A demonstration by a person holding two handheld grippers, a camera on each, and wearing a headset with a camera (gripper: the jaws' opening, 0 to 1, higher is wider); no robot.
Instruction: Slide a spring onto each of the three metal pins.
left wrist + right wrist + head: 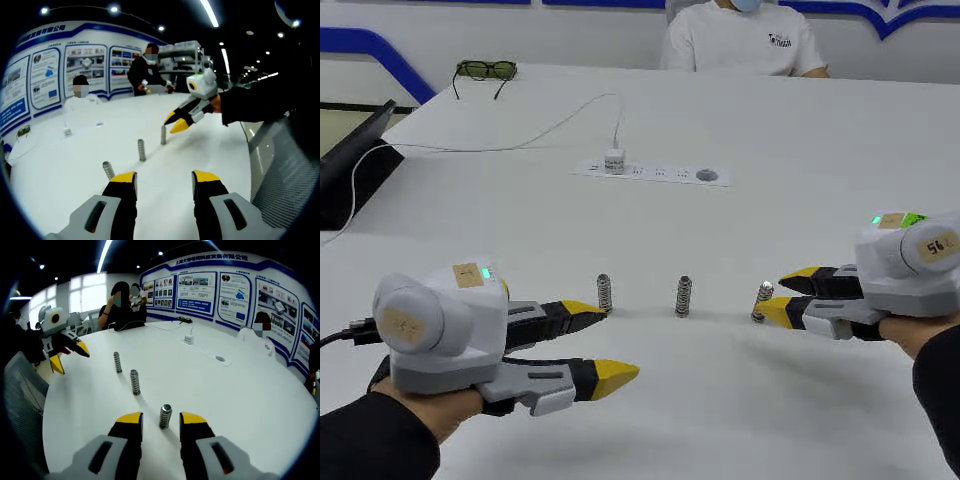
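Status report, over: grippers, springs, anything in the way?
Left gripper open, beside left spring. Right gripper open, jaws either side of right spring, not clamped. Middle spring upright, untouched. Nothing blocking.

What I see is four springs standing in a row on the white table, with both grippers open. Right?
Not quite: the head view shows three springs, not four: left spring, middle spring, right spring. They stand in a row on the white table, and the left gripper and right gripper are both open.
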